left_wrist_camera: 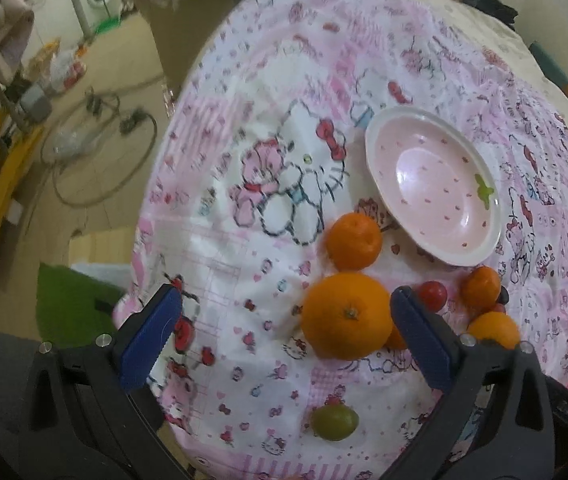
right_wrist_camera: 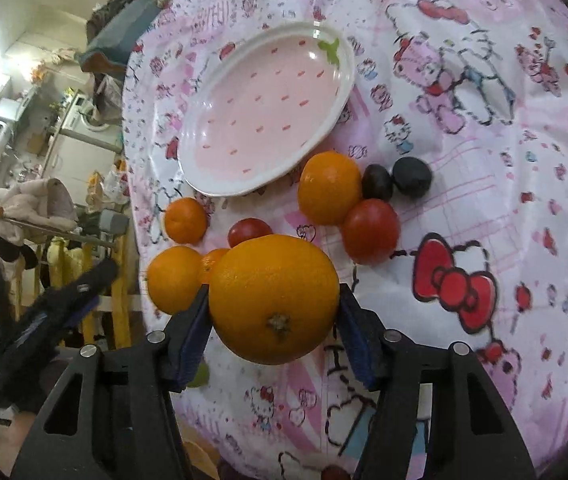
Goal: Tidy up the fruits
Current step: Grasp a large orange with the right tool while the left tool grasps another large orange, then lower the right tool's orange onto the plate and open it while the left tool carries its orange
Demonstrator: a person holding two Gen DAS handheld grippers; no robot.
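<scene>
Right wrist view: the blue pads (right_wrist_camera: 194,332) of the right gripper (right_wrist_camera: 274,328) are seen pressed against both sides of the large orange (right_wrist_camera: 274,300), low in the centre of the frame, so the orange is judged to be held between them. The pads sit at or a little below its widest part, and the fruit is round and smooth, so a slip or a roll out of the grip could be expected if it is lifted fast or tilted. A smaller orange (right_wrist_camera: 172,280) is touching the left pad's side, and a tiny orange piece (right_wrist_camera: 212,264) is wedged just behind; either could be nudged or dragged along when the big fruit is raised. A red tomato (right_wrist_camera: 370,230), another orange (right_wrist_camera: 330,186) and two dark plums (right_wrist_camera: 412,178) lie just beyond, and could be set rolling across the soft, wrinkled pink cloth (right_wrist_camera: 484,160). The pink plate (right_wrist_camera: 268,112), in the upper centre, is empty and is judged to be the goal; a hard drop onto its sloped rim could send the fruit off again.

In the left wrist view, the left gripper (left_wrist_camera: 280,332) is seen with its fingers wide apart and nothing between the pads; one finger (left_wrist_camera: 420,336) stands very near that same large orange. A clash with the right tool over it is a possible risk. Both tools are pointed steeply down at the cloth, the left one more so. A green grape (left_wrist_camera: 334,422) lies at the lower edge, apart from the rest.
</scene>
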